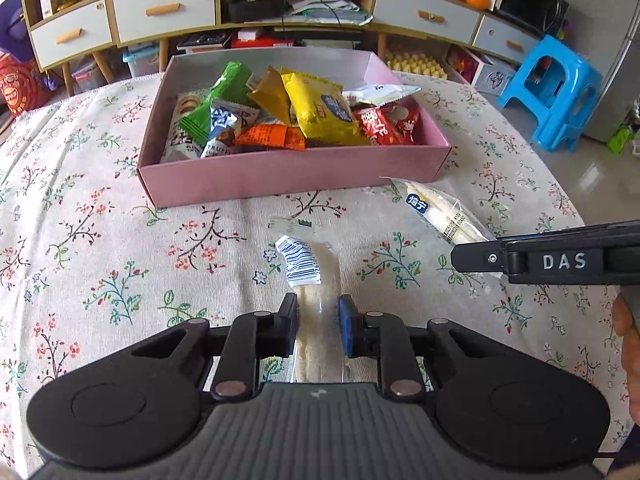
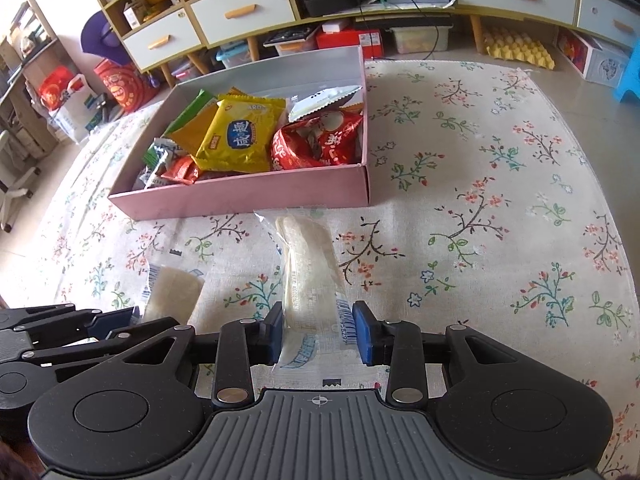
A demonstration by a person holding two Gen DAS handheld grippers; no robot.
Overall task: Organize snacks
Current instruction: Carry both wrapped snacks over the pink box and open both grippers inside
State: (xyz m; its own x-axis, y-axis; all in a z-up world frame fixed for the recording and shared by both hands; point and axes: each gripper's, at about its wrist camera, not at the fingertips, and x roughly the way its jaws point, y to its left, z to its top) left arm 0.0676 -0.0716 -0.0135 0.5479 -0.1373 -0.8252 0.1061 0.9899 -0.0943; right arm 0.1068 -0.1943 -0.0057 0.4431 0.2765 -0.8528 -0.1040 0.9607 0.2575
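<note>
A pink box (image 1: pixel 296 178) sat on the table (image 1: pixel 100 240), which had a flowery cloth on it. The box was full of snacks: a yellow pack (image 1: pixel 320 110), a green pack (image 1: pixel 218 98), an orange pack (image 1: pixel 272 136), a red pack (image 1: pixel 386 122) and a white pack (image 1: pixel 380 92).

Two long clear packs lay on the cloth in front of the box, side by side and a bit apart. Each had a pale roll inside.

The left gripper (image 1: pixel 318 314) was clenched on the near end of the left roll (image 1: pixel 316 276). Its pads pressed on both sides of the pack. A barcode label showed on the wrap just past the fingers (image 1: pixel 289 320).

The right gripper (image 2: pixel 318 330) was around the near end of the right roll (image 2: pixel 308 264). The crinkly wrap touched both blue pads, but I cannot tell if it was squeezing hard. The far end of that roll lay just beside the box wall.

Past the table stood a shelf (image 2: pixel 240 12) with white drawers and a blue stool (image 1: pixel 556 88).
</note>
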